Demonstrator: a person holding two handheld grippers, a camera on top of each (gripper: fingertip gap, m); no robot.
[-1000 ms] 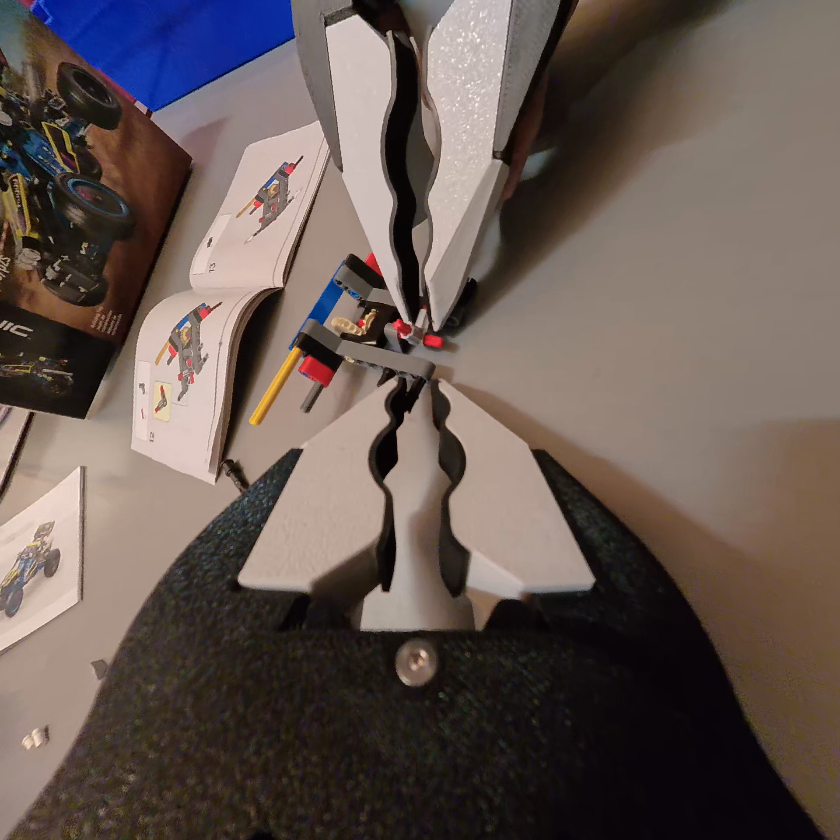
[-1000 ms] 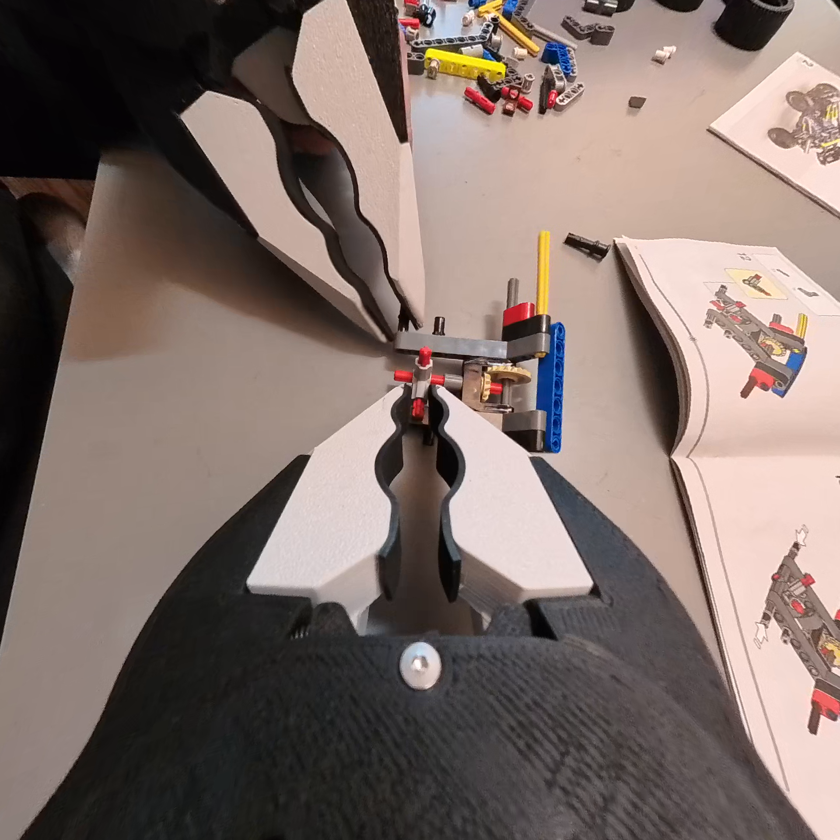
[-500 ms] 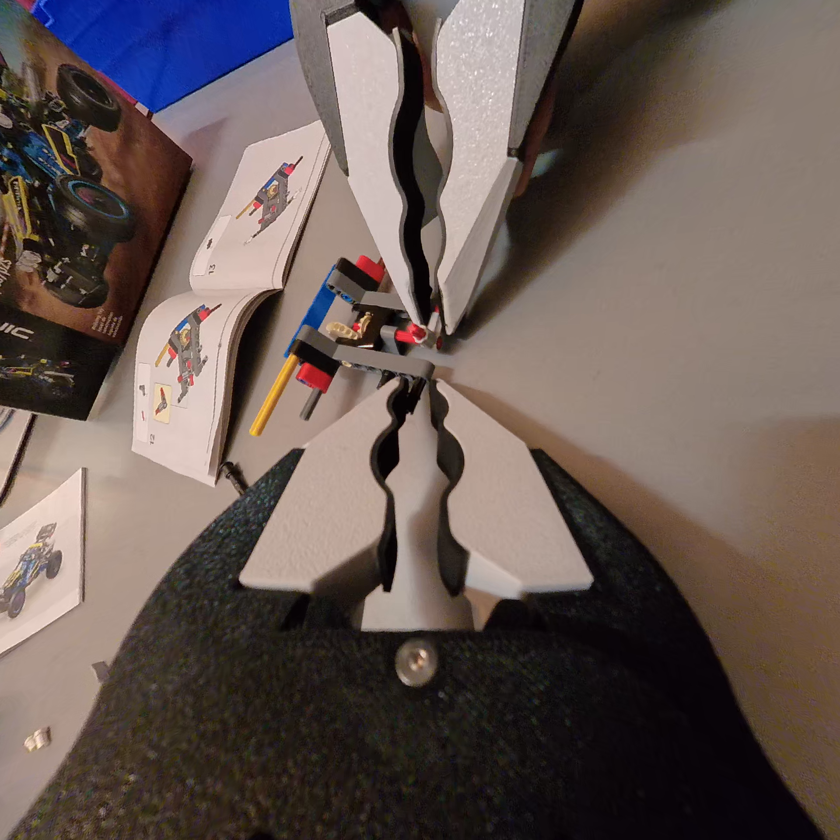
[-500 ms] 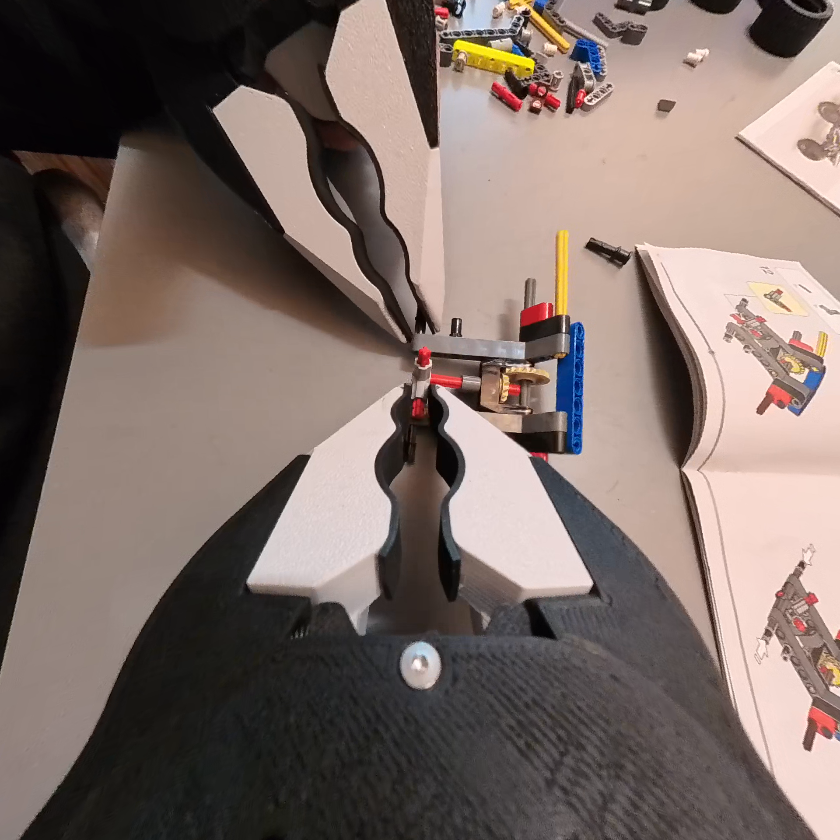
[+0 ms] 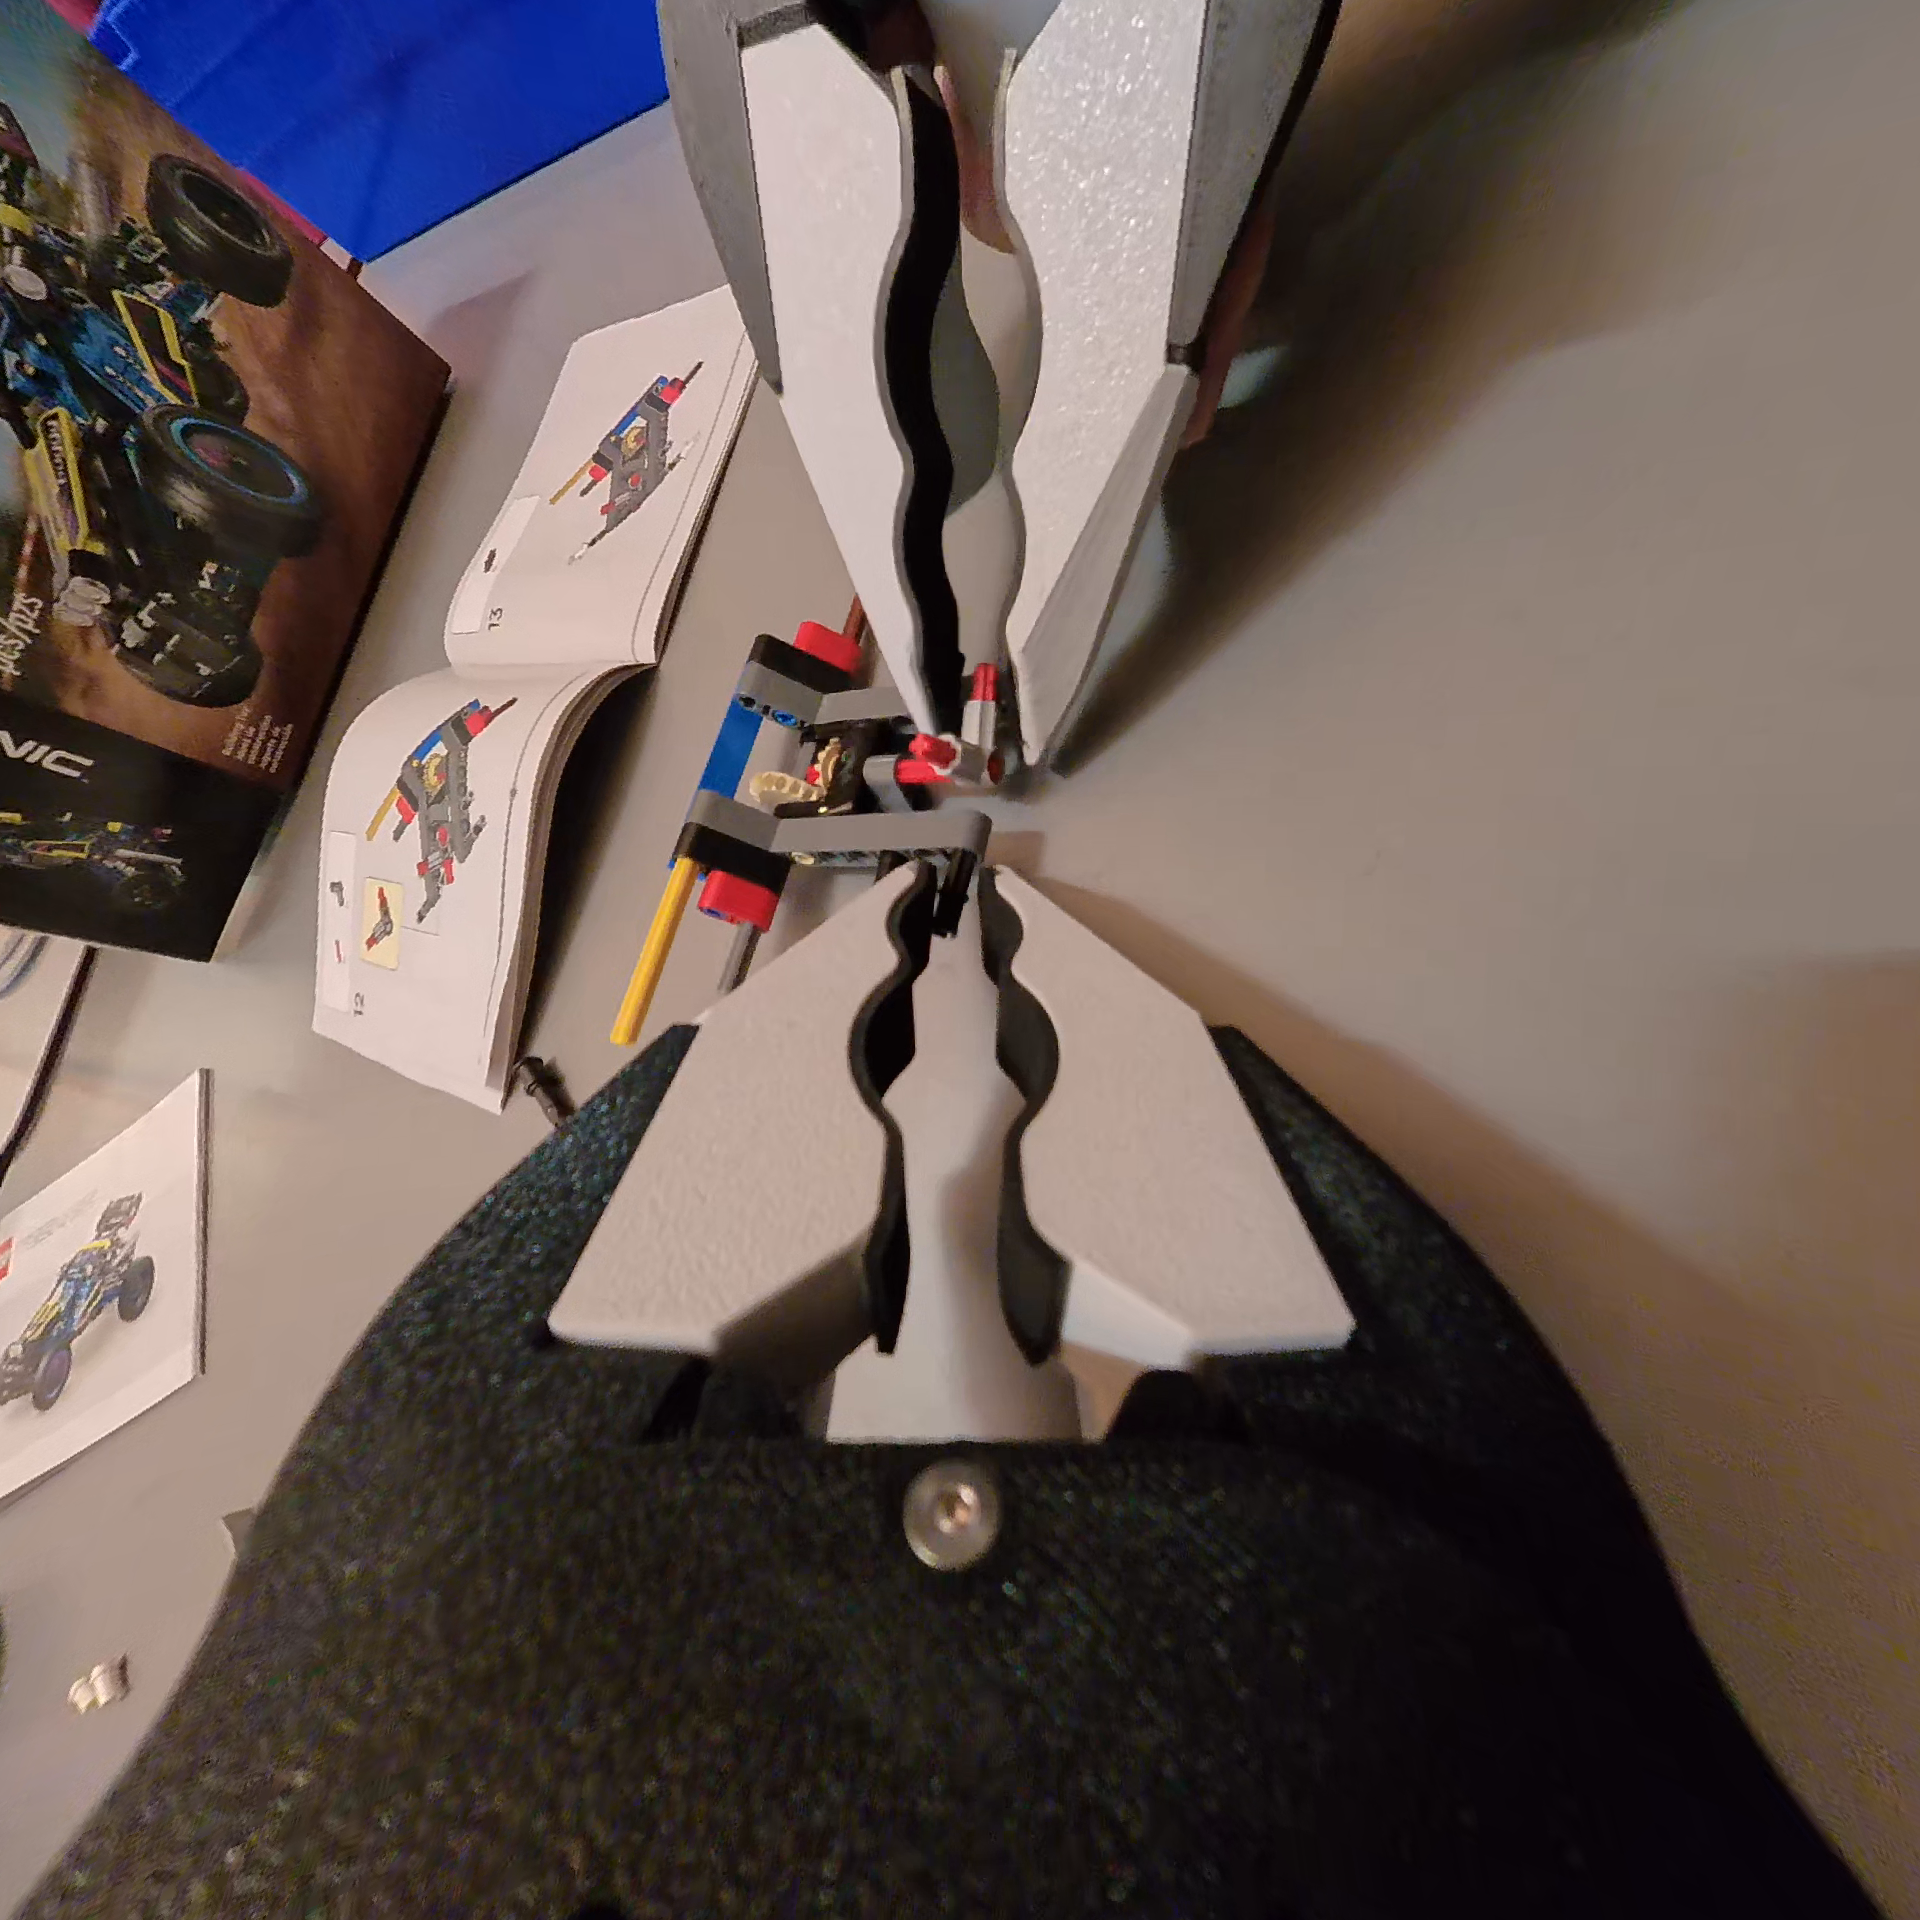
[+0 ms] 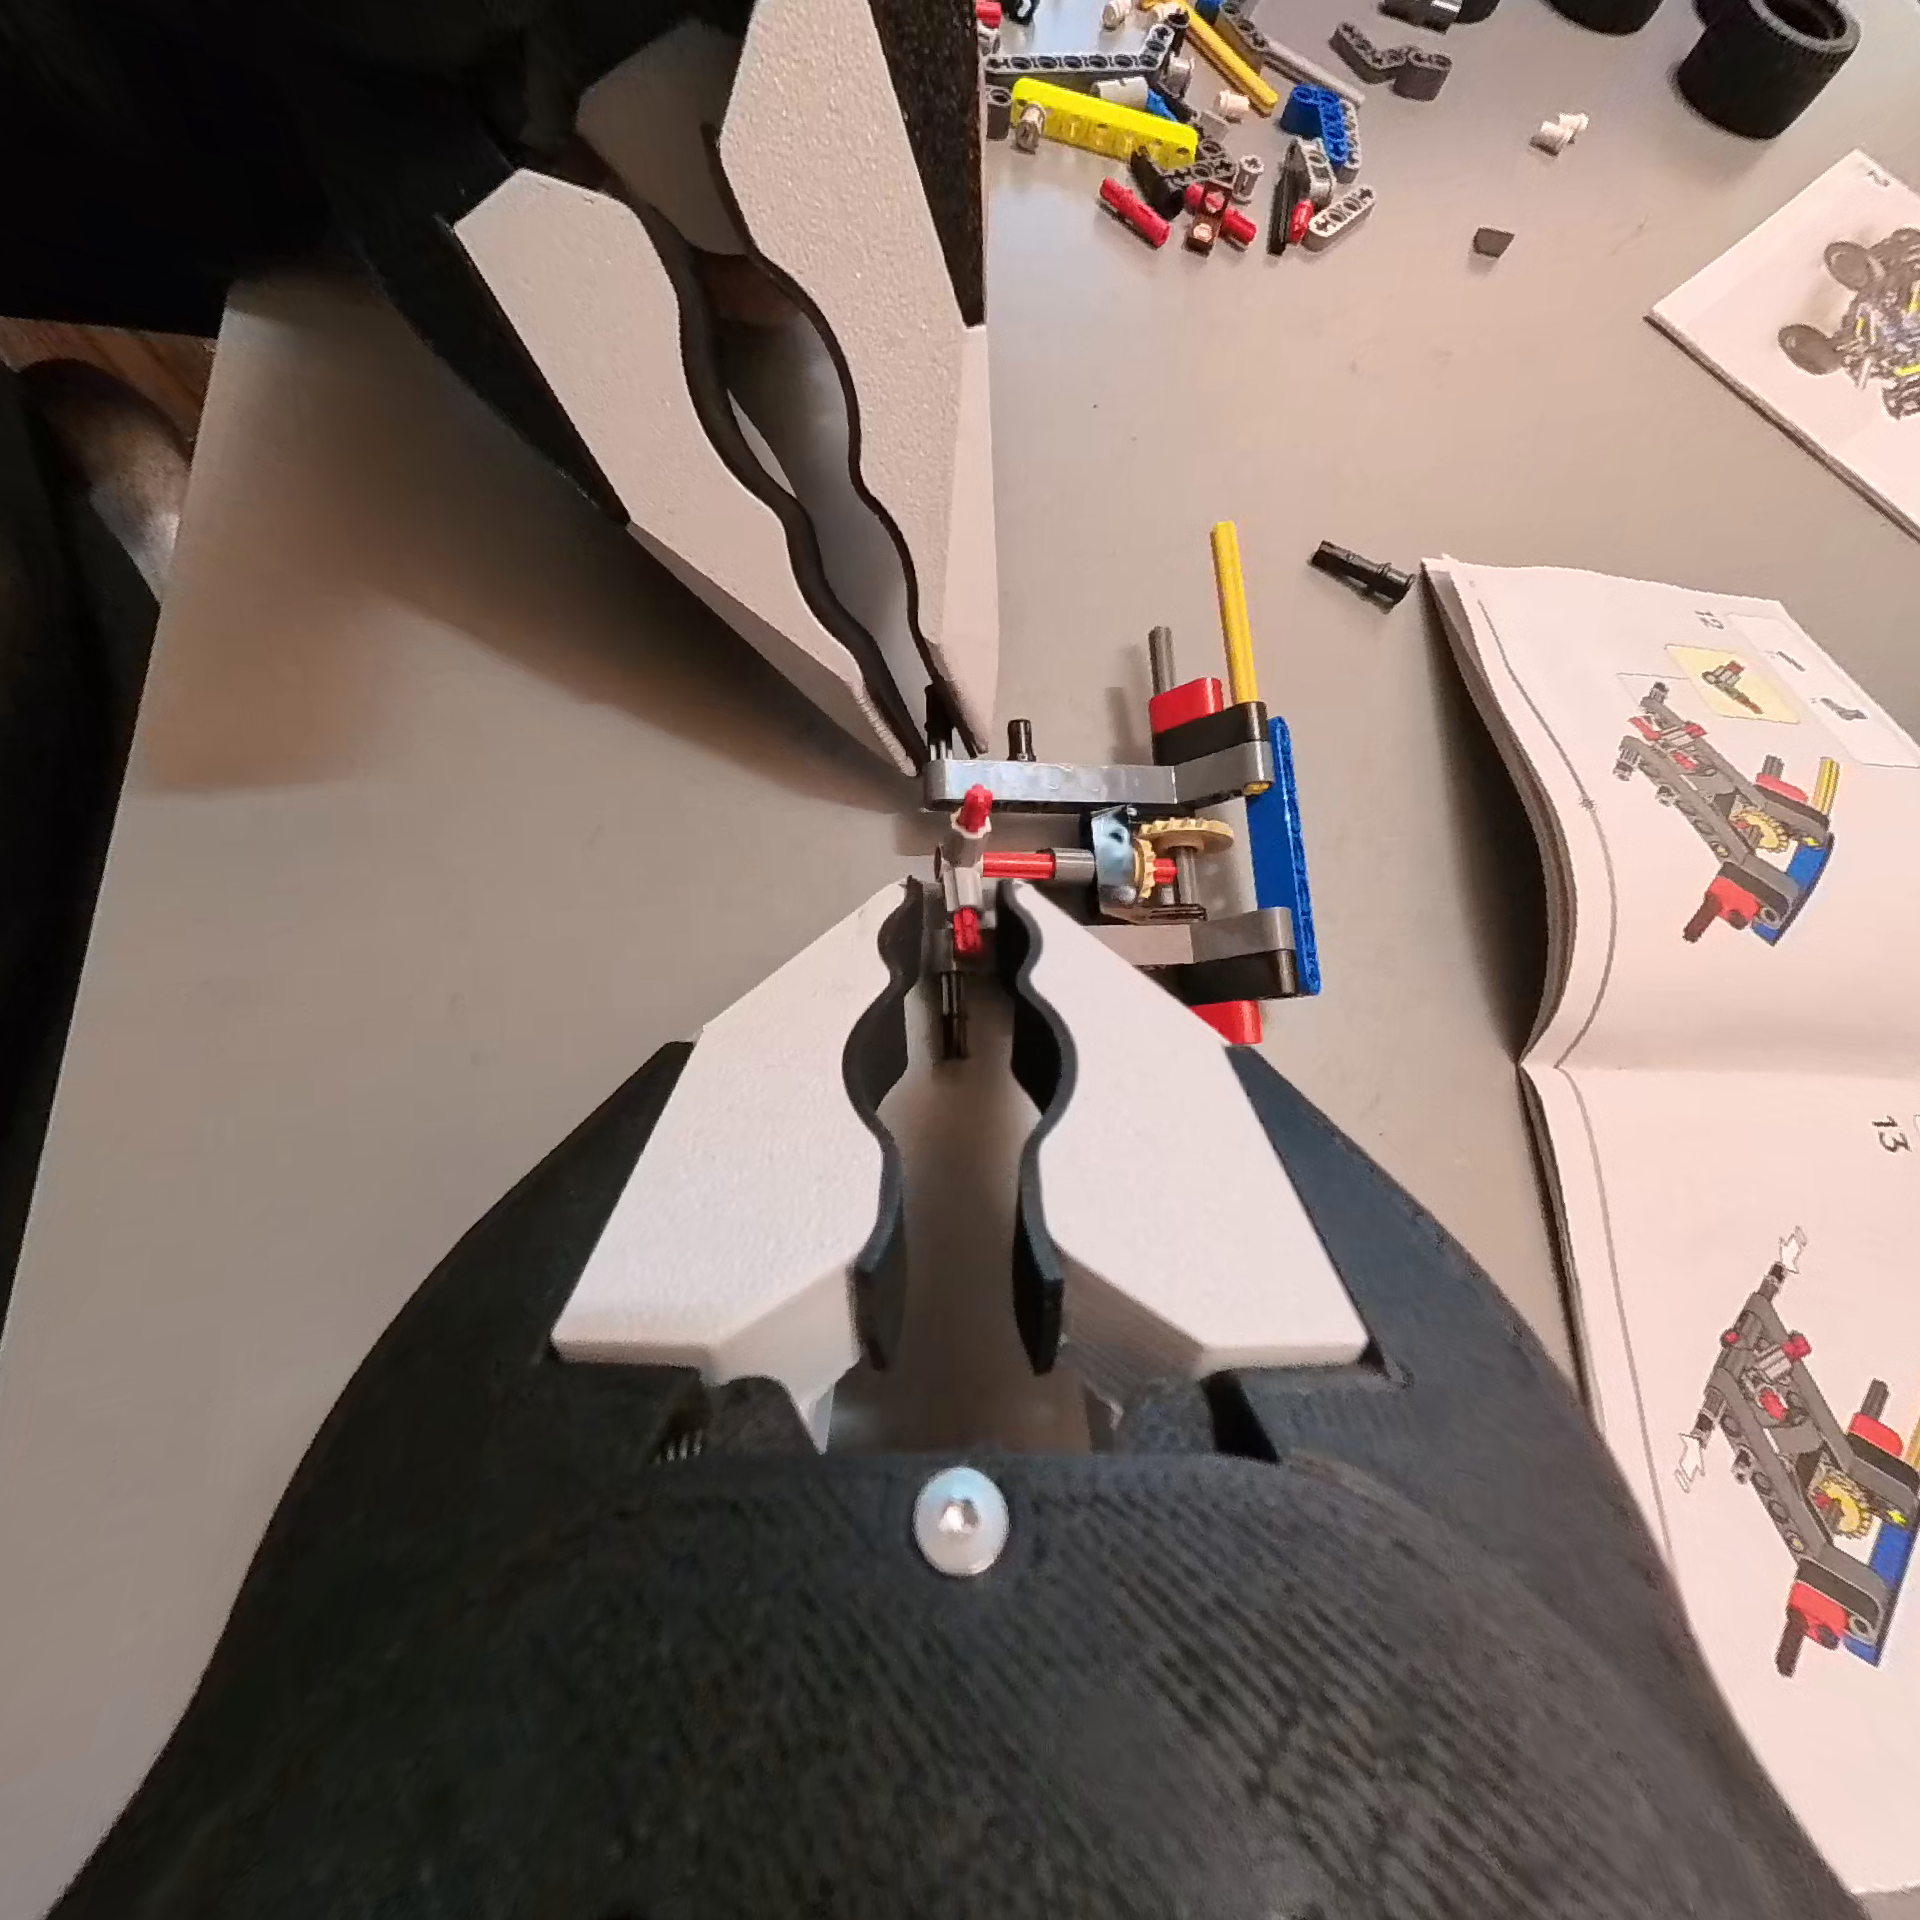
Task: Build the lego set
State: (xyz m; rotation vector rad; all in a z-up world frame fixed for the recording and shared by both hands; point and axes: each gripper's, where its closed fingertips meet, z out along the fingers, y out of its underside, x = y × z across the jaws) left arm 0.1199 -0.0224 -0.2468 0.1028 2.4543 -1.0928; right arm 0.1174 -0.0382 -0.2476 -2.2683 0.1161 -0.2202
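Observation:
A small lego assembly (image 6: 1049, 779) lies on the grey table: grey beams, a blue beam (image 6: 1283, 852), red blocks, a tan gear (image 6: 1184, 836) and a yellow axle (image 6: 1231, 613). My right gripper (image 6: 961, 899) is shut on a grey connector with red pins (image 6: 964, 883) at the assembly's near end. A black pin (image 6: 951, 997) hangs below the connector. My left gripper (image 6: 940, 727) comes from the opposite side. In the left wrist view it (image 5: 948, 883) is shut on a black pin (image 5: 948, 906) at the end of the grey beam (image 5: 883, 831). The right gripper (image 5: 977, 732) faces it.
An open instruction booklet (image 6: 1704, 935) lies beside the assembly, with a loose black pin (image 6: 1361, 571) near it. Loose parts (image 6: 1174, 125) and black tyres (image 6: 1766, 62) lie at the back. The set's box (image 5: 135, 520), a leaflet (image 5: 94, 1278) and a blue bin (image 5: 416, 94) show in the left wrist view. The grippers are tip to tip, or close to it. The tan gear (image 6: 1184, 836) is about 4 cm from both grippers' fingertips.
Both grippers stay shut on the assembly. The assembly has turned slightly between them, and the grey connector with red pins now stands a little tilted.

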